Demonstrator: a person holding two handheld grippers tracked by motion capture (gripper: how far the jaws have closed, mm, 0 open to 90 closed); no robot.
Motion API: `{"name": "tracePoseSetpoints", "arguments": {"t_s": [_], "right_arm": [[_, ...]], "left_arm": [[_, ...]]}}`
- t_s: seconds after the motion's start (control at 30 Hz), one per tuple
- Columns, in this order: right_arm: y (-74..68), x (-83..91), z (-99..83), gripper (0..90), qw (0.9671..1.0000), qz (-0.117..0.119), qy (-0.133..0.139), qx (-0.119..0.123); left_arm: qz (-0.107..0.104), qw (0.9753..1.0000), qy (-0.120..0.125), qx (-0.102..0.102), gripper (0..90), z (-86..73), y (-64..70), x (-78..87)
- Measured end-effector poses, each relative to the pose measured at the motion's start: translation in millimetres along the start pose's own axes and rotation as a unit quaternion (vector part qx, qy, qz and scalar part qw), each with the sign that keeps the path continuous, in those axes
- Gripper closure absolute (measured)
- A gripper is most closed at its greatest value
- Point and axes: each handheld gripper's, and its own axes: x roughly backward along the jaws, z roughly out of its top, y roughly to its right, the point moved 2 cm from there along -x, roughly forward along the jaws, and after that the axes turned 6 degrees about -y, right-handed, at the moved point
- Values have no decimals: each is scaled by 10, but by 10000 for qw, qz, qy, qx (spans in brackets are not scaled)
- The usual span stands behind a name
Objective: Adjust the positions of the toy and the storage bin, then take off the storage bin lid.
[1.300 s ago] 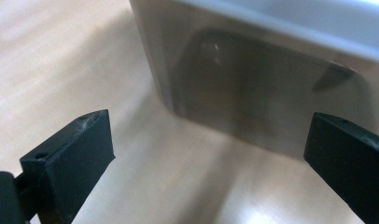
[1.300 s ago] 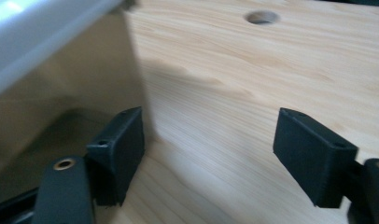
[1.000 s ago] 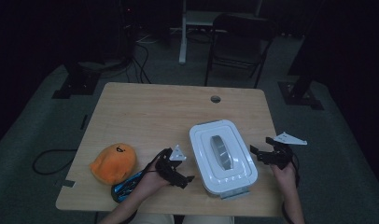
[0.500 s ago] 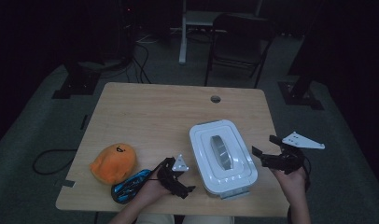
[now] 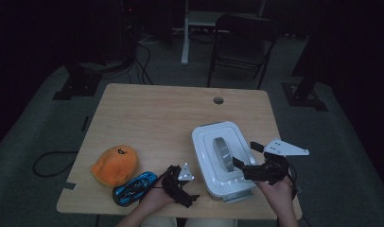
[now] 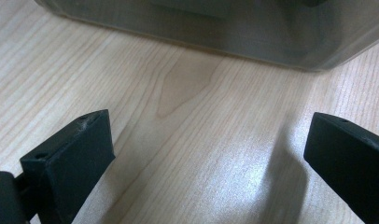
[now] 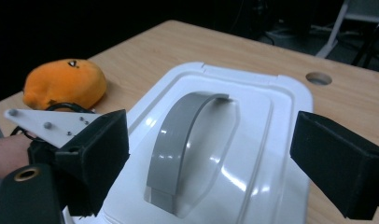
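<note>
Near the table's [image 5: 147,109] front edge, high view: one white lidded box [image 5: 206,142], one orange plush [image 5: 115,163], one blue toy [image 5: 133,186]; the left gripper [image 5: 185,196] sits between toy and box, the right gripper [image 5: 244,158] over the lid.

Left gripper view: jaws released above bare wood beside the box wall [image 6: 225,32].

Right gripper view: jaws spread wide, straddling the single grey handle [image 7: 178,140]; likely best to centre on it, then close squarely.

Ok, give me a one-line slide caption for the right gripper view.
Open right gripper poised over the white lidded box, jaws either side of its grey handle.
</note>
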Motion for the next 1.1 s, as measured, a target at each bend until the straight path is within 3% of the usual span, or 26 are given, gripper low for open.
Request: {"name": "tracePoseSetpoints", "arguments": {"t_s": [0.07, 0.2, 0.5, 0.83, 0.87, 1.1], "right_arm": [[-23, -35, -1, 114, 9999, -109, -66, -3], [-62, -75, -14, 142, 9998, -122, -142, -66], [-98, -166, -73, 217, 9982, -387, -431, -155], [-175, -304, -143, 265, 9964, -351, -765, -83], [-209, -320, -138, 312, 9963, -308, -802, -20], [-259, -384, -128, 374, 9957, -299, -875, 1]], "left_arm": [[148, 9999, 4, -41, 20, -8, 9, -6], [109, 9999, 20, -25, 20, -23, 16, -5], [162, 9996, 224, -47, 20, -64, 31, -18], [259, 9994, 236, 71, 20, -95, 54, 1], [260, 9994, 234, 70, 20, -95, 54, 1], [264, 9993, 235, 77, 20, -95, 56, 1]]}}
